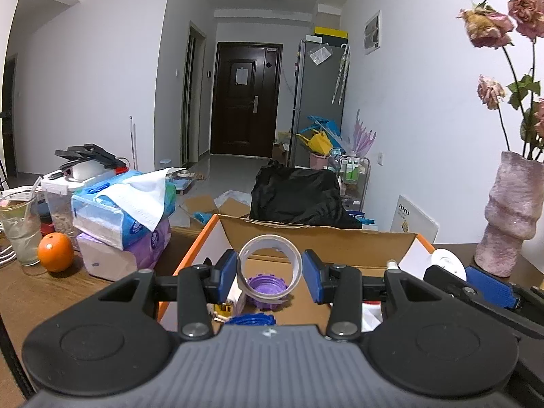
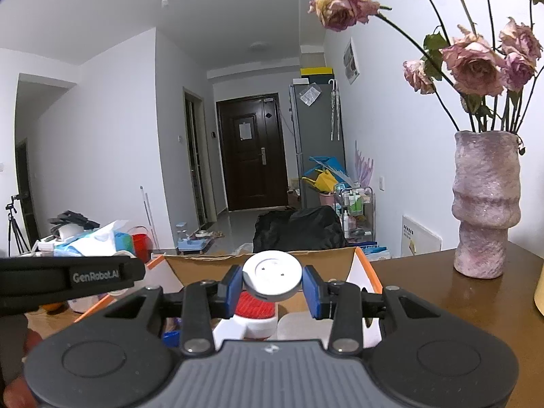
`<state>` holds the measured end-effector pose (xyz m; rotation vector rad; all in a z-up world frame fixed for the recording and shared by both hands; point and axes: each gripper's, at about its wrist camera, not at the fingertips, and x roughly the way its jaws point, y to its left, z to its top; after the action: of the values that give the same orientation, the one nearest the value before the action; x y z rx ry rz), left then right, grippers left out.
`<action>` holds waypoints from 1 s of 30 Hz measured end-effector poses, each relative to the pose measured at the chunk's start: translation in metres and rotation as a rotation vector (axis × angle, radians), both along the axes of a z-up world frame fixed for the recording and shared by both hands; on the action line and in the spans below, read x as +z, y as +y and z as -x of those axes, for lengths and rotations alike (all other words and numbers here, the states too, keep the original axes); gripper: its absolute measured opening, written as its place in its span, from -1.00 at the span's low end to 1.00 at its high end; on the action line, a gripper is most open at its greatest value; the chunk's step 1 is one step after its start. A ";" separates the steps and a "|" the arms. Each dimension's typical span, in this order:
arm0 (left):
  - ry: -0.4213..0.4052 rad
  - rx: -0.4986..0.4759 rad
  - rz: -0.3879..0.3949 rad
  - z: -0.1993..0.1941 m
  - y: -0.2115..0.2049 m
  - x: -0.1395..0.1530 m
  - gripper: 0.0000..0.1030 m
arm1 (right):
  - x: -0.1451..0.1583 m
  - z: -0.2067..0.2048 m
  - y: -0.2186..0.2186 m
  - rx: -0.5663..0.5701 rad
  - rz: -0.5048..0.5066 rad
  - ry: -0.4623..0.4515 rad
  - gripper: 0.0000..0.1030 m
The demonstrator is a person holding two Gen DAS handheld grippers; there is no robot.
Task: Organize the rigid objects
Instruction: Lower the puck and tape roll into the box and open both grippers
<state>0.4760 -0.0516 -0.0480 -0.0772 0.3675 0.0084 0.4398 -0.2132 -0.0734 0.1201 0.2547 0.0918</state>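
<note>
Both pads of my left hand-held gripper (image 1: pixel 269 273) clamp a tape ring (image 1: pixel 270 265) above the cardboard box (image 1: pixel 316 238), ready to drop; right hand-held gripper (image 2: pixel 272 289) pinches a white disc (image 2: pixel 272 278) over the same box on the bench (image 2: pixel 442 306).

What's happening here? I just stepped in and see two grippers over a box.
A person is sorting small items into a cardboard box on a wooden table. The left gripper holds a roll of clear tape above the box; the right gripper grips a white round disc over it. A purple lid already lies inside.
</note>
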 end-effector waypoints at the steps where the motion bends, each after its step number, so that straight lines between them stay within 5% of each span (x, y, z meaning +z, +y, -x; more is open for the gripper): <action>1: 0.003 0.000 -0.002 -0.004 0.000 -0.001 -0.15 | -0.001 -0.004 0.000 -0.001 0.002 0.002 -0.27; 23: 0.033 0.011 -0.047 -0.060 0.006 -0.013 -0.15 | -0.014 -0.061 0.002 -0.006 0.040 0.079 -0.26; 25: 0.035 0.020 -0.055 -0.061 0.007 -0.013 0.13 | -0.015 -0.062 -0.001 -0.019 0.036 0.085 -0.20; 28: 0.018 0.067 -0.086 -0.059 0.008 -0.012 0.78 | -0.014 -0.062 -0.004 -0.040 0.031 0.089 0.38; 30: 0.012 0.099 -0.095 -0.058 0.012 -0.012 1.00 | -0.013 -0.061 -0.007 -0.053 0.029 0.084 0.70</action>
<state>0.5340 -0.0397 -0.0601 -0.0012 0.3746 0.1246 0.5009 -0.2198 -0.0865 0.1023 0.3364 0.0308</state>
